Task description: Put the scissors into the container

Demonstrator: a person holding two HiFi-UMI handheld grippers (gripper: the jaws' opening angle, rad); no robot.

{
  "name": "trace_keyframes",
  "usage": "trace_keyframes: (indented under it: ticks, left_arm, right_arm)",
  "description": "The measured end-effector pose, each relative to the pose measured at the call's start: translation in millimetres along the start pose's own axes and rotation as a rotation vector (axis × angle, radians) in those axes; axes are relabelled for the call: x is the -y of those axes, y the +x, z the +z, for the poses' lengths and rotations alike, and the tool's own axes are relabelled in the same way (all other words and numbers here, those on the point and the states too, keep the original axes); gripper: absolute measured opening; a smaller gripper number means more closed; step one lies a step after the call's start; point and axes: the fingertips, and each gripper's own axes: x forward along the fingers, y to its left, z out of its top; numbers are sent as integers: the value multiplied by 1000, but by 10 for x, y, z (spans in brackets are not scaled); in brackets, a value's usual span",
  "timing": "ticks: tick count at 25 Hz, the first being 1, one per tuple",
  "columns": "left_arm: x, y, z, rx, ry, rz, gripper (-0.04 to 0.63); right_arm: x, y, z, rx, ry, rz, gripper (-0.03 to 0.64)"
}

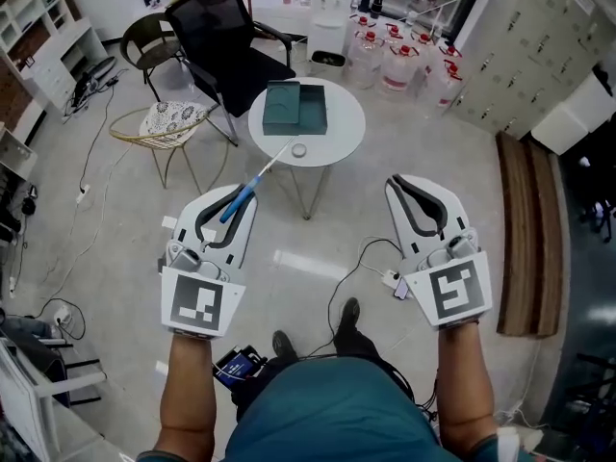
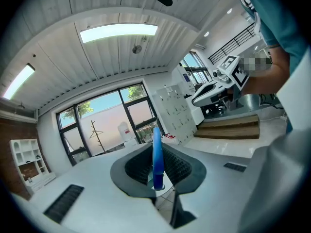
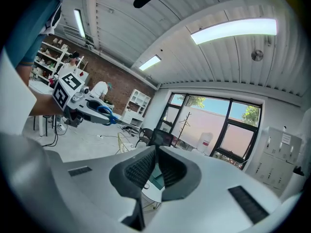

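My left gripper (image 1: 241,192) is shut on the blue handle of a pair of scissors (image 1: 236,203). Their pale blades reach forward towards the round white table (image 1: 346,128). In the left gripper view the blue scissors (image 2: 157,154) stand upright between the ribbed pads. A teal container (image 1: 295,107) sits open on the far part of the table. A small round object (image 1: 299,150) lies near the table's front edge. My right gripper (image 1: 399,183) is held level at the right, shut and empty, and a bit of the teal container (image 3: 156,179) shows beyond its jaws.
A black office chair (image 1: 226,41) and a wire chair with a patterned cushion (image 1: 171,121) stand left of the table. Several water jugs (image 1: 399,61) stand behind it. A wooden bench (image 1: 525,229) runs along the right. Cables and a power strip (image 1: 390,279) lie on the floor.
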Motion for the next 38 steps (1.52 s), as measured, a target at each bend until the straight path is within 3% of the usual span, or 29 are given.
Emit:
trace_keyframes:
  ticks: [13,25,38]
  left_arm:
    - [305,1309,316,-89,-5,96,64]
    - [448,1837,405,-151,-13,155,64]
    - [680,2364,602,-192,15,171,64]
  right_arm:
    - [1384,469,-685,36,23,120,38]
    - [1901,704,-1020,58,40,204,38]
    - [2407,754,-1316,89,59,239,38]
